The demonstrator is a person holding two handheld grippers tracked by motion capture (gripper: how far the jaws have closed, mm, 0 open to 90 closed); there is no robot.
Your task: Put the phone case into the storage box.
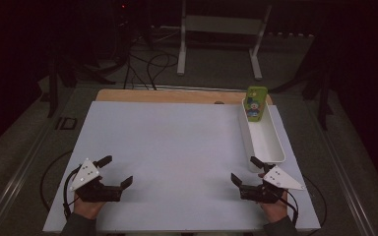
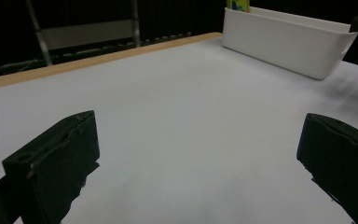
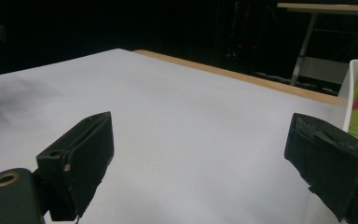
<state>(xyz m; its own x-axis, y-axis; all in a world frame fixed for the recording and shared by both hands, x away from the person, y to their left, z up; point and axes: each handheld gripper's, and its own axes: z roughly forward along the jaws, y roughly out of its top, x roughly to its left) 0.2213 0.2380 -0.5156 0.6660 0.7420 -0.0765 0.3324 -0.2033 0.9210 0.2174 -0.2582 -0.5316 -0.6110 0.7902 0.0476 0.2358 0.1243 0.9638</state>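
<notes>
Both grippers, left gripper [image 1: 117,171] and right gripper [image 1: 243,169], rested on the white surface [image 1: 177,147], jaws spread wide, holding nothing. Nearest the right one, the green packet [image 1: 256,102] stood in the white bin [image 1: 270,147]; reaching it looked next.

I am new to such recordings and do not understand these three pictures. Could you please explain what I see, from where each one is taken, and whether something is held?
A person sits at a white table and holds a two-jaw tool in each hand: the left tool and the right tool. The high view looks down from above the person. Each of the other two pictures comes from a camera riding on one tool, so its own black jaws rise at the bottom. Both tools are open and hold nothing. At the table's right side stands a long white bin; a green picture-covered pack stands upright at its far end.
</notes>
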